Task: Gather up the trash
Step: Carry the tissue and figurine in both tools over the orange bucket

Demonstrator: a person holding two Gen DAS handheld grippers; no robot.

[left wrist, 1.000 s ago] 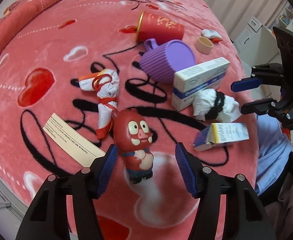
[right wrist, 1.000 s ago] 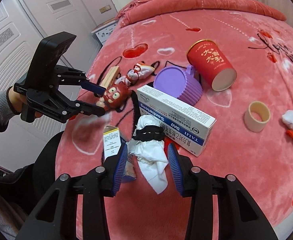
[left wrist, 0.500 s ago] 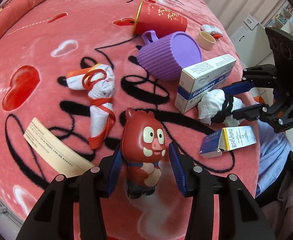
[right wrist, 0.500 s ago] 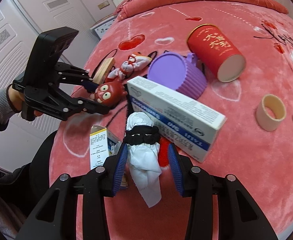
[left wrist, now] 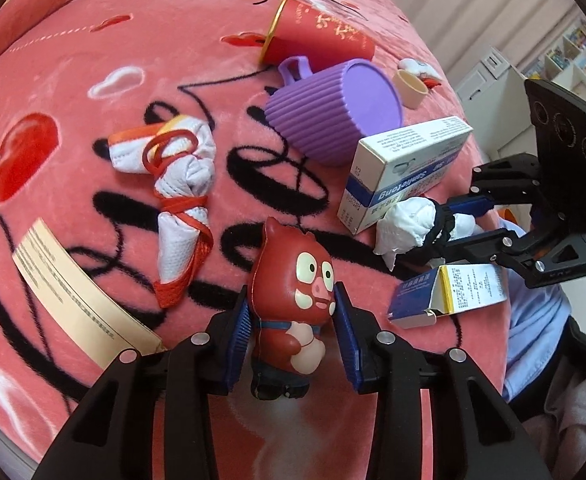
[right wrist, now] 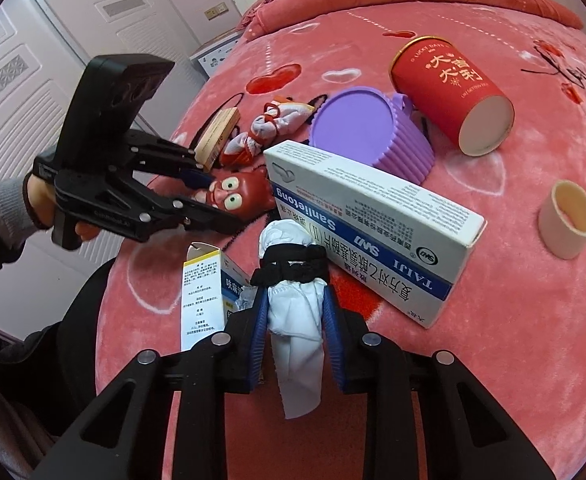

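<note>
A red cartoon pig figure (left wrist: 293,276) stands on the pink blanket (left wrist: 73,60). My left gripper (left wrist: 292,300) has it between its blue pads; the jaws are closing and both pads touch the figure's sides. To its right, a white crumpled wad bound with a black band (right wrist: 289,240) lies against a white-and-blue medicine box (right wrist: 373,220). My right gripper (right wrist: 294,300) is closing on the wad, its pads pressing on the lower part. The right wrist view also shows the left gripper (right wrist: 213,196) on the figure (right wrist: 245,196).
A purple ribbed cup (left wrist: 333,120) and a red canister (left wrist: 317,36) lie on their sides behind the box. A white mesh bundle with orange straps (left wrist: 181,184), a beige card (left wrist: 77,288), a small open carton (left wrist: 453,288) and a tape core (right wrist: 569,220) lie around. The bed edge is close.
Both grippers came down and narrowed. The left pads now touch the red figure's sides, and the right pads have pinched the white wad.
</note>
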